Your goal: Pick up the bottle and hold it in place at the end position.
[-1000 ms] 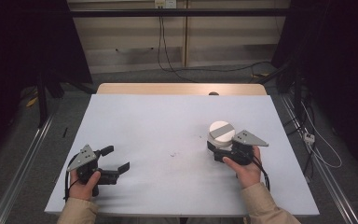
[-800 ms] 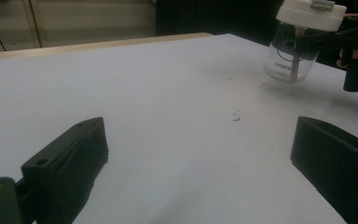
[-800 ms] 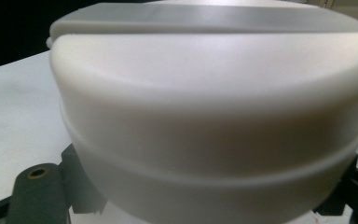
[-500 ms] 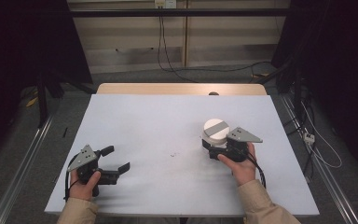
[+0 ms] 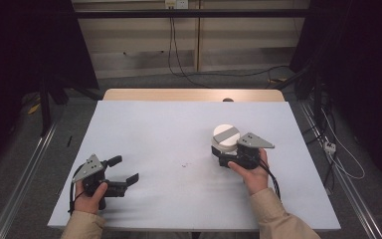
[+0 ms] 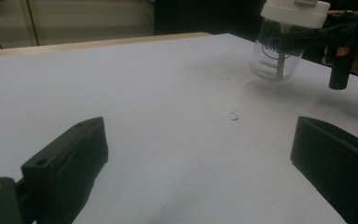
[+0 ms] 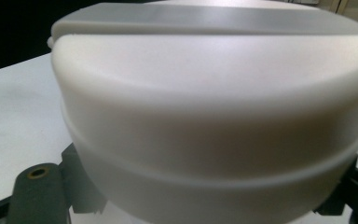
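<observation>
Clear glass could slip, we judge, since our right gripper (image 5: 225, 155) clamps the jar (image 6: 279, 46) just under its white lid (image 5: 226, 137), lifted at the table's (image 5: 169, 124) right, while our left gripper (image 5: 124, 172) rests open.

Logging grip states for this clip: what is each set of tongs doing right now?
Left tongs: open, holding nothing, low over the table.
Right tongs: shut on the clear jar with the white lid.
</observation>
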